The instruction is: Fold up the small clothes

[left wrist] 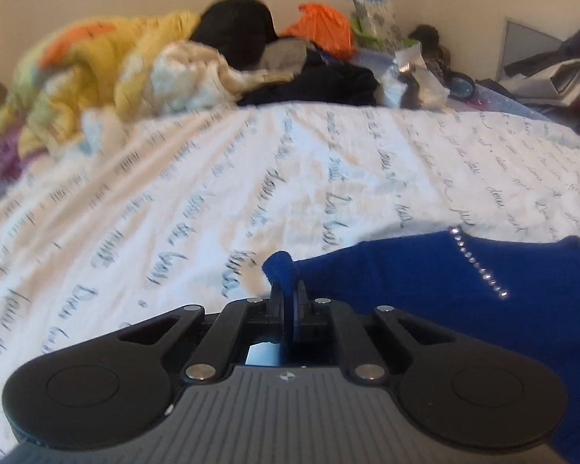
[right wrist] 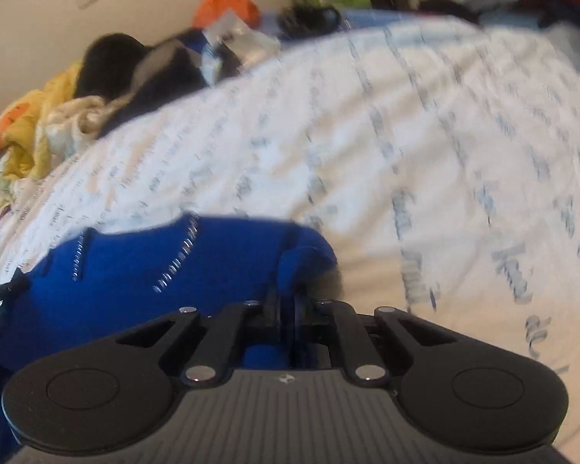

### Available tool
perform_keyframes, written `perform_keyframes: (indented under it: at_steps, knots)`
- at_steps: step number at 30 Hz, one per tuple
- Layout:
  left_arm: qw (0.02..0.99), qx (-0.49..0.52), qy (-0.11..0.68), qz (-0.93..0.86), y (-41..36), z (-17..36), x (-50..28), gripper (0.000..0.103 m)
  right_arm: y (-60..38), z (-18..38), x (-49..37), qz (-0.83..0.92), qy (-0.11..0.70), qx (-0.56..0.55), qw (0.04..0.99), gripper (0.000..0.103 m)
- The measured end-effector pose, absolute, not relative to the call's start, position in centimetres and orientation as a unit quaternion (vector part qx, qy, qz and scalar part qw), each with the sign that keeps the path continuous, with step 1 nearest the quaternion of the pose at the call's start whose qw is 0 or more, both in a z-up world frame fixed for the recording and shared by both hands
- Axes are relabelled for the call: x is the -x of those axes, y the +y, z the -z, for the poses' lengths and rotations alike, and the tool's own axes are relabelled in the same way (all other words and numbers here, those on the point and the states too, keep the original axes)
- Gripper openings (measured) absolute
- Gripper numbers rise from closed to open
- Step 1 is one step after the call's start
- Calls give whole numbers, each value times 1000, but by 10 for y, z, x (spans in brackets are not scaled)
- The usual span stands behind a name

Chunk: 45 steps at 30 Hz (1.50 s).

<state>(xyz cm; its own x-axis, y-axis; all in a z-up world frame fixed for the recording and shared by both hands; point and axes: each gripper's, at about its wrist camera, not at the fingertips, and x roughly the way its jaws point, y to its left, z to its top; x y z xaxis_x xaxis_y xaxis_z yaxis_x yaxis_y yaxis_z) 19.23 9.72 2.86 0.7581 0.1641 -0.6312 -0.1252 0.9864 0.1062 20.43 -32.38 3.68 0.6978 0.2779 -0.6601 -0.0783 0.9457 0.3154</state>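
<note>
A royal-blue garment (left wrist: 464, 294) with rows of small rhinestones lies on the white bedsheet (left wrist: 212, 178) printed with blue script. In the left wrist view my left gripper (left wrist: 288, 290) is shut on the garment's left corner, and a nub of blue cloth sticks up between its fingers. In the right wrist view the same blue garment (right wrist: 135, 270) spreads to the left, and my right gripper (right wrist: 288, 294) is shut on a fold at its right edge. At the far left edge of that view a dark tip touches the cloth.
A heap of bedding and clothes lies at the far side of the bed: a yellow quilt (left wrist: 96, 69), black clothing (left wrist: 236, 27), an orange bag (left wrist: 321, 27) and plastic wrappers (left wrist: 413, 73). More clothes are piled at the right (left wrist: 553, 73). White wall behind.
</note>
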Motion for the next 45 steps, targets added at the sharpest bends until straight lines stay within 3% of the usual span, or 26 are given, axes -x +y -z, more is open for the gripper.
perform_keyframes:
  at_steps: [4, 6, 8, 9, 10, 11, 14, 16, 17, 18, 19, 23, 27, 29, 30, 31, 32, 34, 37, 38, 39, 40, 41, 42, 45]
  knots:
    - [935, -76, 334, -91, 91, -8, -186, 10, -347, -9, -204, -92, 383, -182, 901, 5]
    - [938, -73, 328, -88, 90, -12, -177, 17, -349, -10, -198, -85, 380, -203, 898, 10]
    - [941, -50, 328, -74, 95, -22, -155, 49, -354, -18, -189, -82, 400, -228, 884, 32]
    - [944, -40, 322, -61, 97, -28, -141, 78, -358, -23, -176, -93, 397, -242, 880, 37]
    - [949, -26, 310, -46, 101, -34, -122, 93, -362, -27, -161, -109, 389, -255, 879, 48]
    - [952, -6, 303, -31, 104, -37, -103, 93, -365, -29, -145, -128, 384, -260, 876, 55]
    - [934, 69, 350, 7, 114, -32, -75, 78, -360, -26, -107, -155, 412, -240, 865, 55]
    - [917, 104, 385, 15, 116, -17, -71, 54, -350, -17, -92, -164, 433, -229, 856, 53]
    - [926, 75, 370, 3, 109, -16, -67, 48, -343, -15, -85, -176, 425, -217, 861, 42]
    - [929, 42, 368, -9, 101, -14, -68, 25, -334, -13, -83, -186, 429, -197, 862, 29]
    - [930, 15, 366, -21, 96, -13, -69, 8, -326, -13, -82, -179, 428, -174, 868, 8]
    - [929, -25, 369, -29, 98, -15, -67, 8, -342, -16, -87, -157, 429, -167, 874, 4]
    - [929, -16, 371, -13, 99, -17, -52, 10, -366, -5, -77, -154, 427, -242, 857, 3]
    - [918, 30, 394, 12, 109, -22, -39, 50, -371, -3, -67, -161, 441, -289, 834, 11]
    - [913, 57, 402, 27, 115, -23, -30, 81, -375, -3, -59, -171, 444, -313, 822, 14]
    - [909, 92, 405, 39, 122, -24, -16, 91, -379, -3, -47, -186, 443, -335, 811, 27]
    - [900, 131, 412, 54, 130, -24, -2, 89, -382, -3, -36, -191, 441, -346, 805, 49]
    - [882, 186, 426, 79, 139, -21, 17, 82, -388, 1, -13, -207, 440, -373, 790, 67]
    - [877, 217, 421, 85, 141, -18, 32, 76, -386, 12, 1, -236, 447, -410, 759, 66]
    - [881, 209, 417, 78, 138, -18, 33, 73, -383, 14, 3, -244, 446, -412, 756, 63]
    - [888, 191, 414, 67, 133, -19, 33, 55, -379, 13, 4, -245, 443, -404, 762, 61]
    - [892, 172, 415, 54, 130, -19, 31, 22, -376, 13, 3, -239, 445, -399, 765, 49]
    - [895, 148, 420, 38, 126, -18, 28, 3, -371, 15, 0, -225, 462, -388, 765, 9]
    - [898, 129, 419, 29, 124, -19, 27, 6, -366, 16, -2, -220, 470, -368, 772, 2]
    - [906, 72, 416, -1, 120, -24, 31, 5, -375, 3, 4, -200, 456, -342, 797, 2]
